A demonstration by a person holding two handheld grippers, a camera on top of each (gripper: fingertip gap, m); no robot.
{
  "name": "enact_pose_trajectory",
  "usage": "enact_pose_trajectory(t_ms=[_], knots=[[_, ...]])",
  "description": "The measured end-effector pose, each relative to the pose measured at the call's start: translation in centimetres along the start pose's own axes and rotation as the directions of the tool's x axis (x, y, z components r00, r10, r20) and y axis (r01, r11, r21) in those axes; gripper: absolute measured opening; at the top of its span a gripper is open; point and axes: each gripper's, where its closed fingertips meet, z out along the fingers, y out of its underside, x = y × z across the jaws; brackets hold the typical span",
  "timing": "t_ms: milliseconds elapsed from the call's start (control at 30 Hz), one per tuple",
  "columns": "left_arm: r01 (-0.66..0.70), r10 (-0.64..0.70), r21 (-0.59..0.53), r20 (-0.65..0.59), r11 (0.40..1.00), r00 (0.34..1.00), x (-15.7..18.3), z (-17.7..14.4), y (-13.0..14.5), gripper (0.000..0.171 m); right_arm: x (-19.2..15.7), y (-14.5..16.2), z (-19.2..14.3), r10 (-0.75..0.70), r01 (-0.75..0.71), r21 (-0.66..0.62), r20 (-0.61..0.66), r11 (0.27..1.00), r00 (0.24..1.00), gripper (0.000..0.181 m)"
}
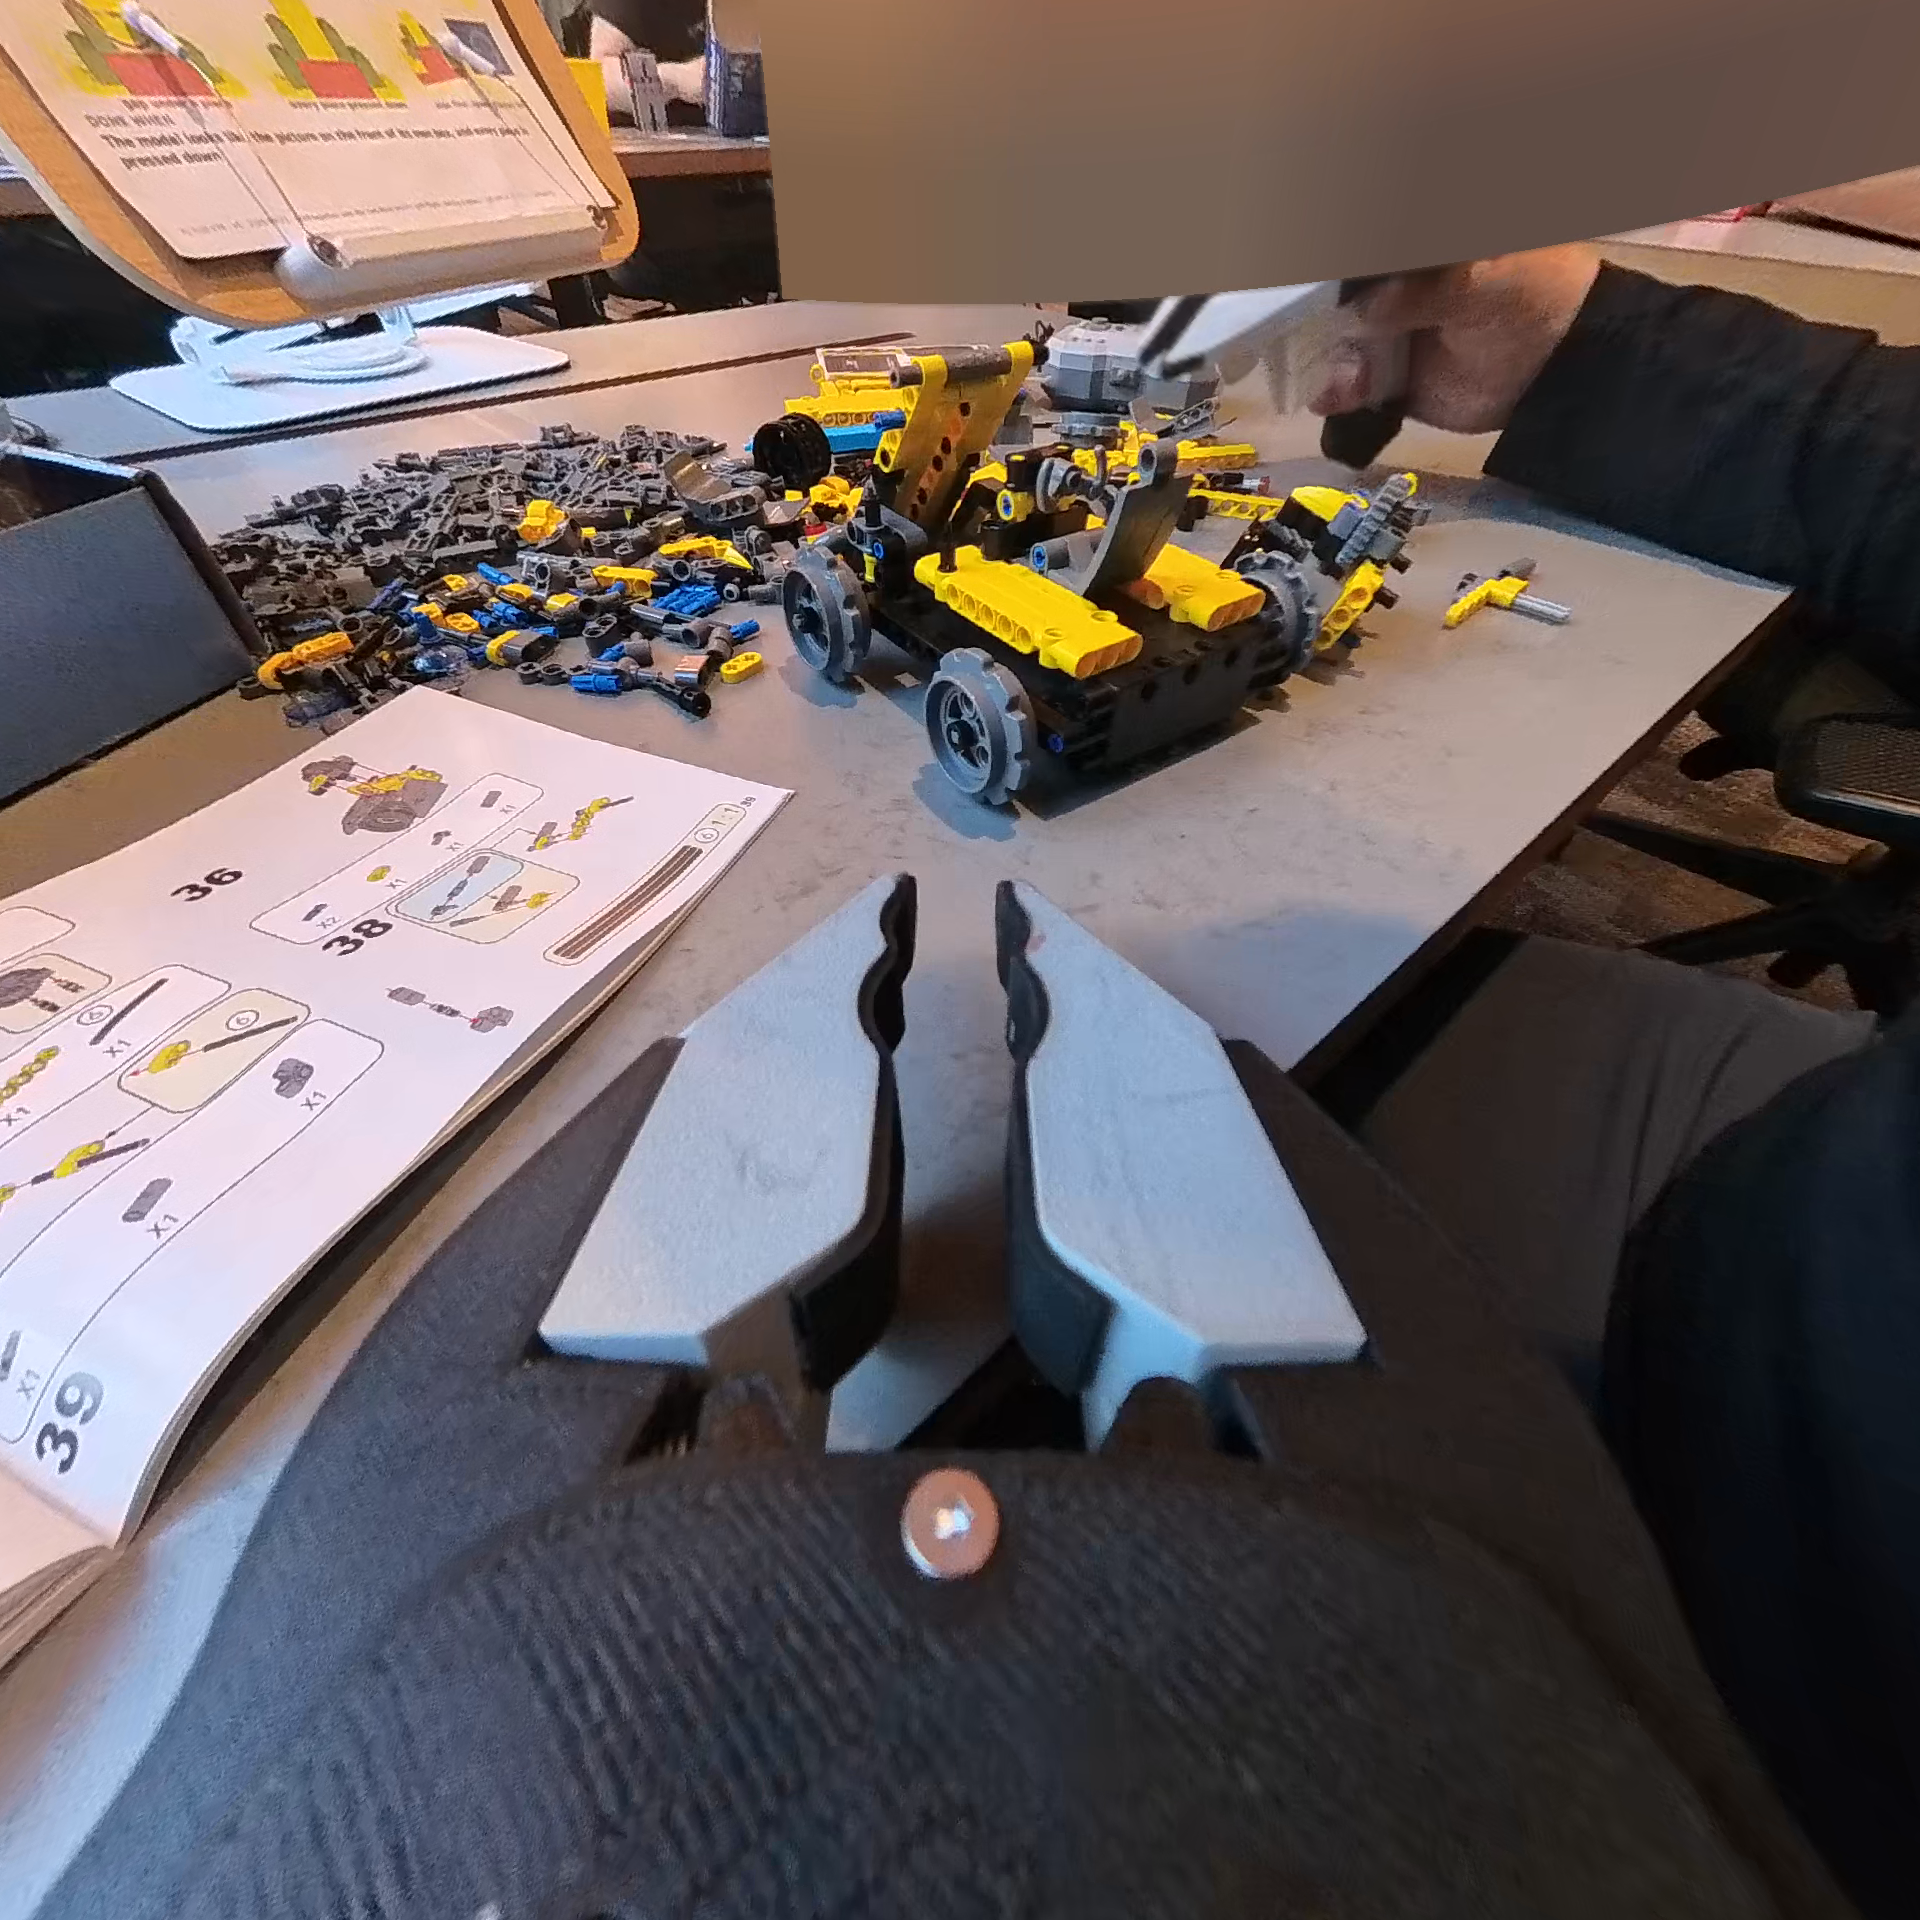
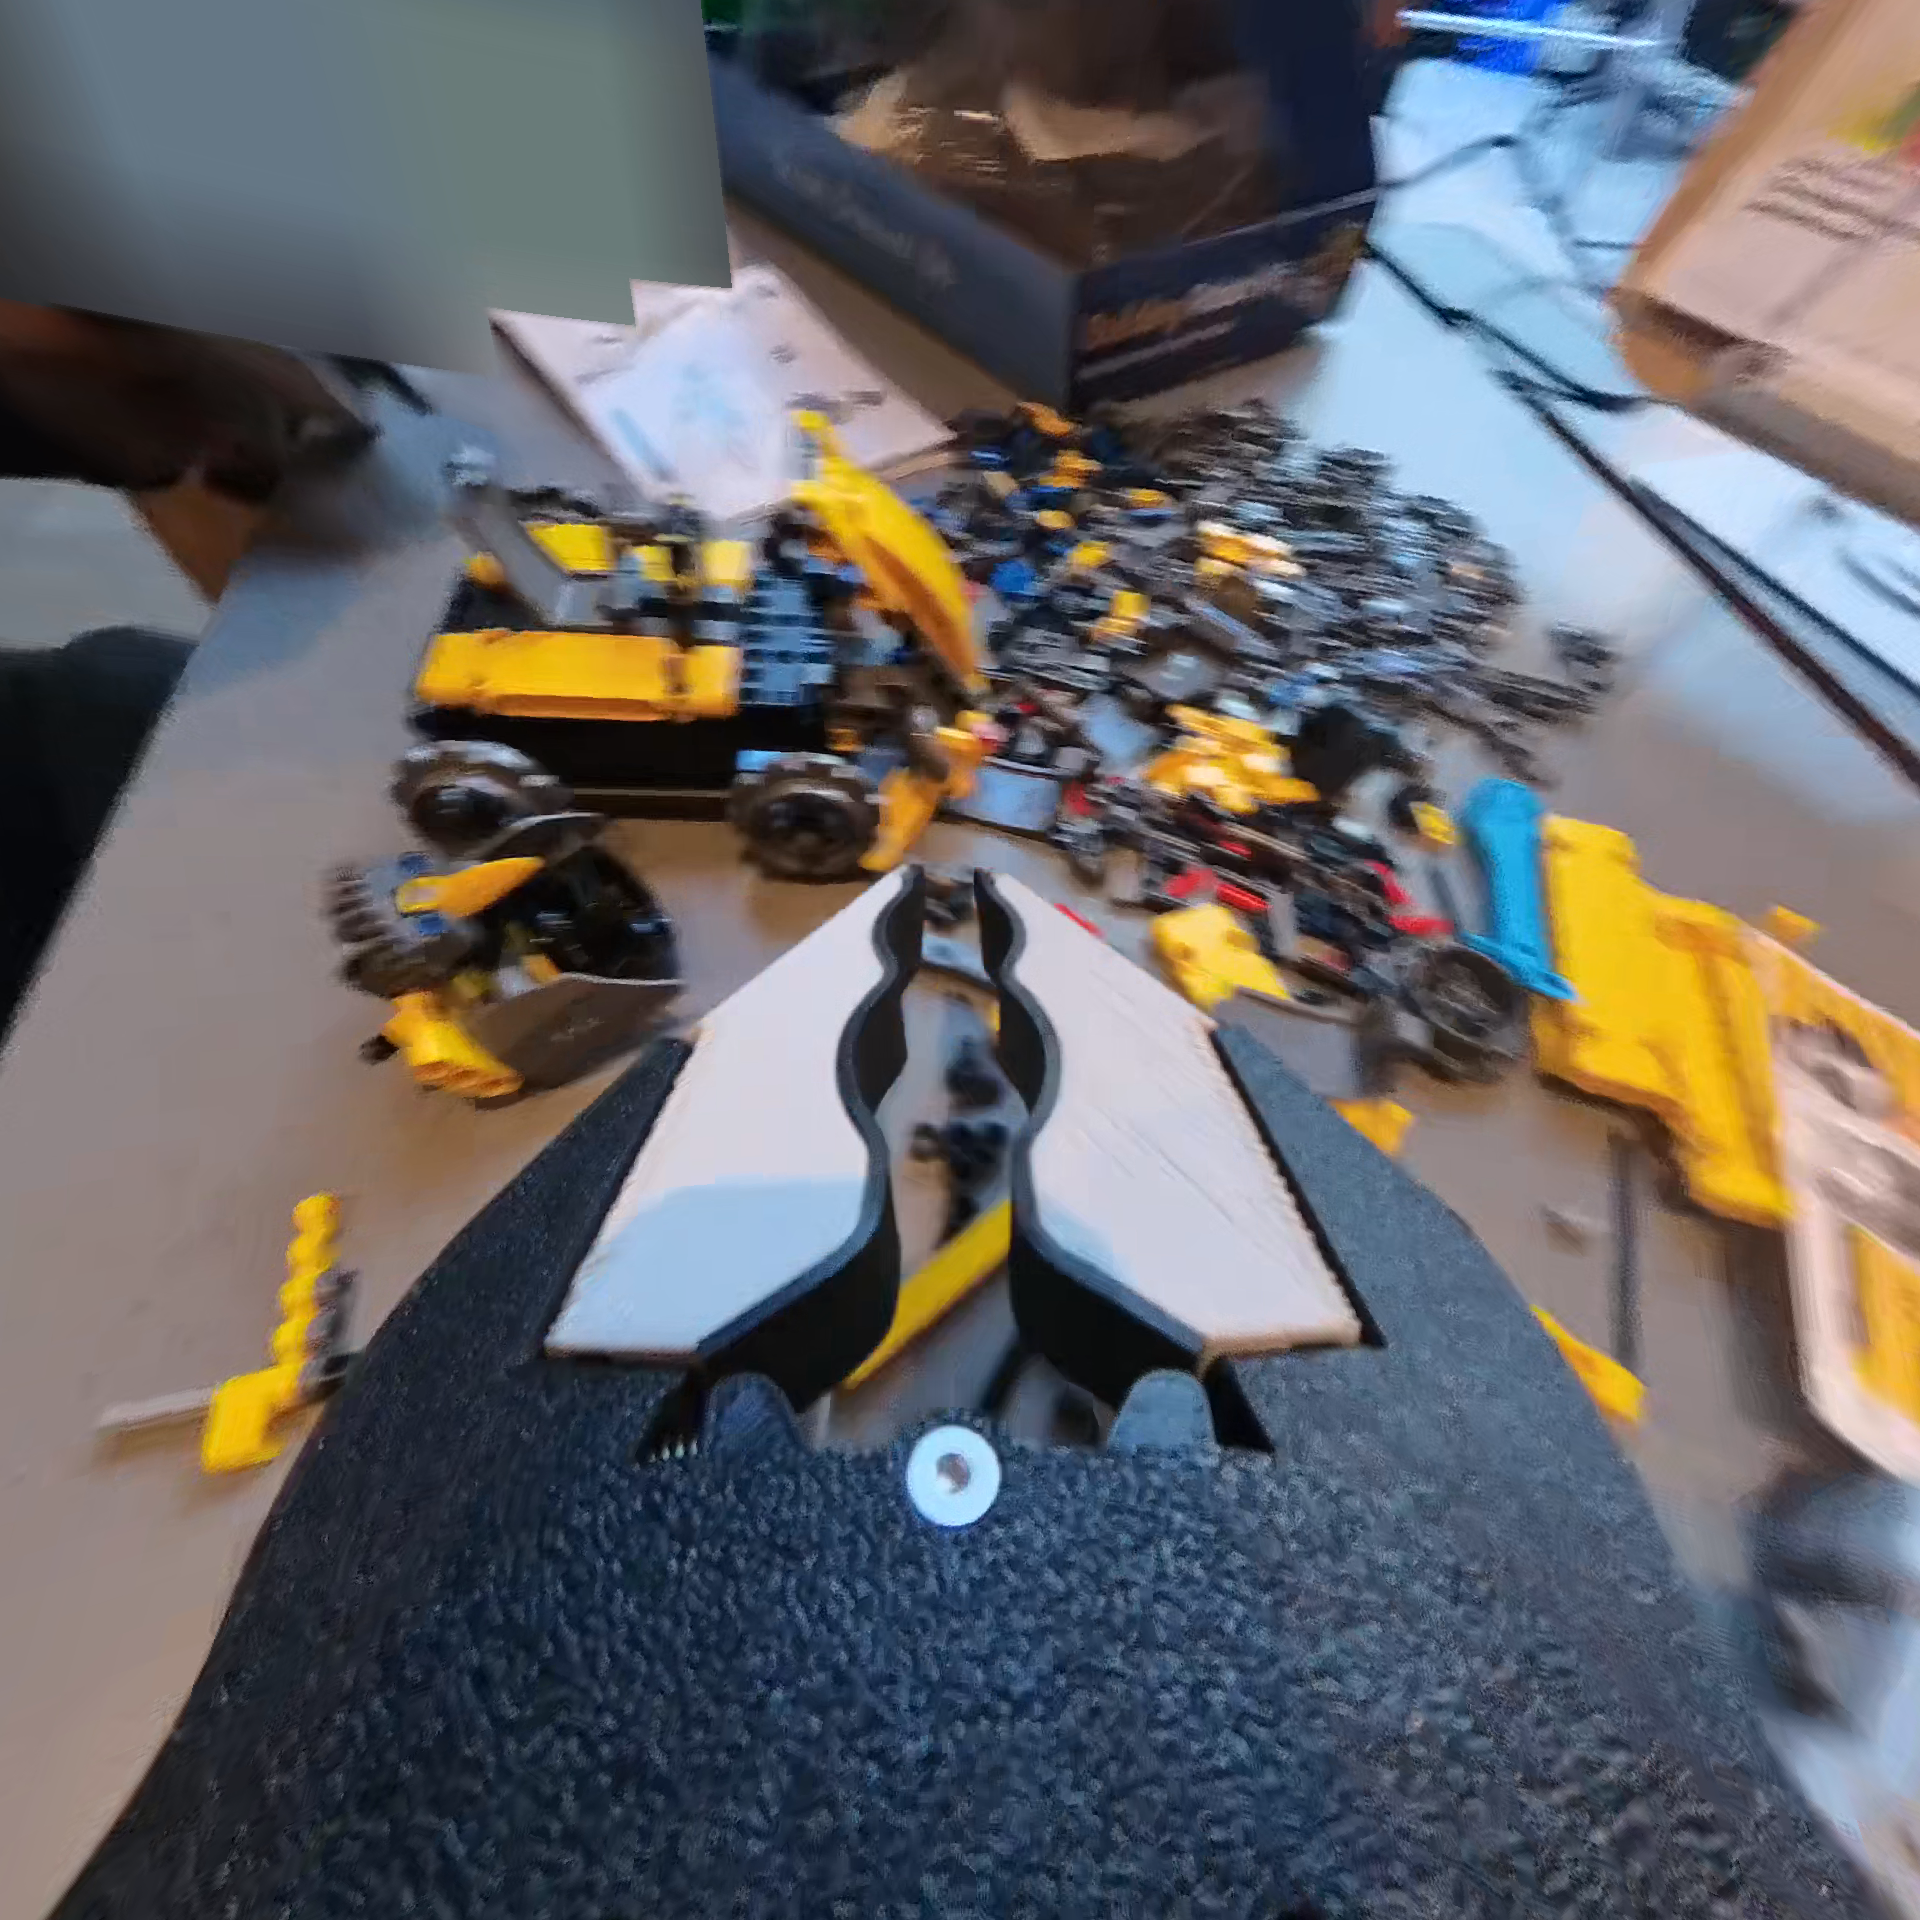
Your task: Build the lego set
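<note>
Left claw (image 1: 954, 914) narrowly parted, empty, above bench (image 1: 1299, 883), beside printed instruction booklet (image 1: 343, 987), right claw (image 2: 948, 904) narrowly parted, empty, over loose bricks (image 2: 1247, 665), near yellow toy vehicle (image 2: 623, 686)

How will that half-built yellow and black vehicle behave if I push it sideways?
The vehicle probably rolls lengthwise on its grey wheels but would skid or tip when pushed sideways. Its raised yellow panel and loosely perched parts look apt to shake off. It seems fairly stiff low down.
</note>
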Motion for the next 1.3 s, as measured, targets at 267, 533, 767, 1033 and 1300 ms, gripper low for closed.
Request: enact_pose_trajectory(t_ms=[267, 533, 767, 1033, 1300], knots=[[0.004, -0.004, 0.008, -0.005, 1.000, 1.000, 0.0, 0.0, -0.1, 0.013, -1.4, -0.9, 1.2, -0.020, 0.019, 0.008, 0.033, 1.000, 0.999, 0.020], [0.026, -0.026, 0.001, 0.004, 1.000, 1.000, -0.1, 0.2, -0.1, 0.015, 3.8, -0.3, -0.7, 0.049, -0.047, 0.016, -0.207, 0.999, 0.977, 0.014], [0.025, -0.025, -0.006, 0.107, 1.000, 0.994, -1.7, 0.9, -2.4, 0.022, 3.8, -1.0, -1.0, 0.029, -0.022, 0.034, -0.236, 0.999, 0.971, 0.014], [0.142, -0.147, -0.150, -0.021, 0.978, 0.989, -7.1, 6.2, -7.9, 0.031, 5.0, -0.7, -1.7, 0.106, -0.089, 0.072, -0.267, 0.993, 0.958, 0.009], [-0.173, 0.036, -0.397, -0.331, 0.901, 0.943, -9.1, 16.9, -8.9, 0.024, 6.0, 0.4, -1.8, 0.126, -0.116, 0.048, -0.306, 0.992, 0.944, 0.008]])
